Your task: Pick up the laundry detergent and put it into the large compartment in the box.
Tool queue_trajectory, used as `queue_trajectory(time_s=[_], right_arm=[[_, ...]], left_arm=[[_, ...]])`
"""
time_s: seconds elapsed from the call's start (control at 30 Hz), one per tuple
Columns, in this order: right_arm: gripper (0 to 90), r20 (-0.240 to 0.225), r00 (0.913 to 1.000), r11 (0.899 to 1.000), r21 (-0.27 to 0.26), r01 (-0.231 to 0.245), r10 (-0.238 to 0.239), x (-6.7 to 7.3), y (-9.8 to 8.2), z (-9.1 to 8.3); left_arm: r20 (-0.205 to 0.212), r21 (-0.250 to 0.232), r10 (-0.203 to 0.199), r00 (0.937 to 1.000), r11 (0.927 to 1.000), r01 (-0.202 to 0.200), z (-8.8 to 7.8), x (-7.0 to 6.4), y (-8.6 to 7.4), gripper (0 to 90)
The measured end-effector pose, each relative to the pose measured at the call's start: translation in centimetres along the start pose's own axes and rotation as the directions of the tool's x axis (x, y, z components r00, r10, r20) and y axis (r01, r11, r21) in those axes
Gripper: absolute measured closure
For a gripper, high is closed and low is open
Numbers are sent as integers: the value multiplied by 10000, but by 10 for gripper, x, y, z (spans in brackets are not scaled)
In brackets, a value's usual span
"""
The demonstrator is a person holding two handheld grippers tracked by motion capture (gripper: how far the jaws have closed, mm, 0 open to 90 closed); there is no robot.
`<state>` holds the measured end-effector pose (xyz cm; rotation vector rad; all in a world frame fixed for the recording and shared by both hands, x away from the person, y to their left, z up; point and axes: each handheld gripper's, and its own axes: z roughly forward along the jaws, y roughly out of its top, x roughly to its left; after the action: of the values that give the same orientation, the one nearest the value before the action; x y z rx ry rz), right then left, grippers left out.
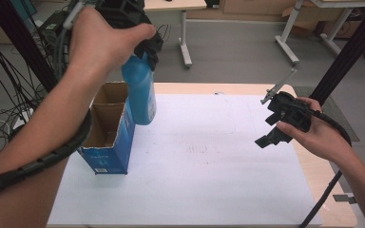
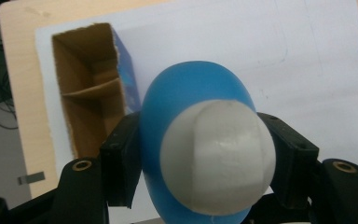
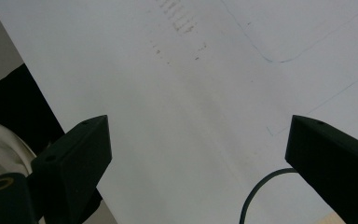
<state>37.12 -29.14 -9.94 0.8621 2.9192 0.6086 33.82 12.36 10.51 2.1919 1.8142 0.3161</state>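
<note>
Held aloft above open cardboard box (image 1: 108, 128): blue plastic bottle (image 1: 140, 92), clamped just below white cap (image 2: 218, 156) by left gripper (image 1: 148, 47). Likely light, rigid, smooth-sided. Right gripper (image 1: 278, 124) spread wide, empty.

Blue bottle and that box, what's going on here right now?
The left gripper is clamped on the neck of the blue bottle, just under its white cap, and holds it in the air beside the open blue carton on the white sheet. The carton's two visible cardboard compartments look empty. The right gripper hangs open off to the right side, holding nothing.
</note>
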Motion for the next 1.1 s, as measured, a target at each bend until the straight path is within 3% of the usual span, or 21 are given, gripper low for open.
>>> queue_trajectory(time_s=[0.27, 0.5, 0.87, 1.1], right_arm=[[67, -35, 10000, 10000, 51, 5, -4, -3, 3, 0], [67, -41, 10000, 10000, 6, -16, 16, -6, 4, -1], [67, -121, 9999, 9998, 158, 89, -87, -7, 9, 2], [67, -90, 9999, 9998, 163, 127, -126, -4, 11, 1]], left_arm=[[-109, -275, -673, 9977, 9974, 670, -13, 30, 2, 374], [-471, -354, -1208, 9916, 9922, 1192, -10, 51, 1, 374], [-614, -130, -1918, 9795, 9814, 1913, 22, 87, -8, 374], [-678, 59, -2079, 9758, 9780, 2087, 46, 104, -15, 374]])
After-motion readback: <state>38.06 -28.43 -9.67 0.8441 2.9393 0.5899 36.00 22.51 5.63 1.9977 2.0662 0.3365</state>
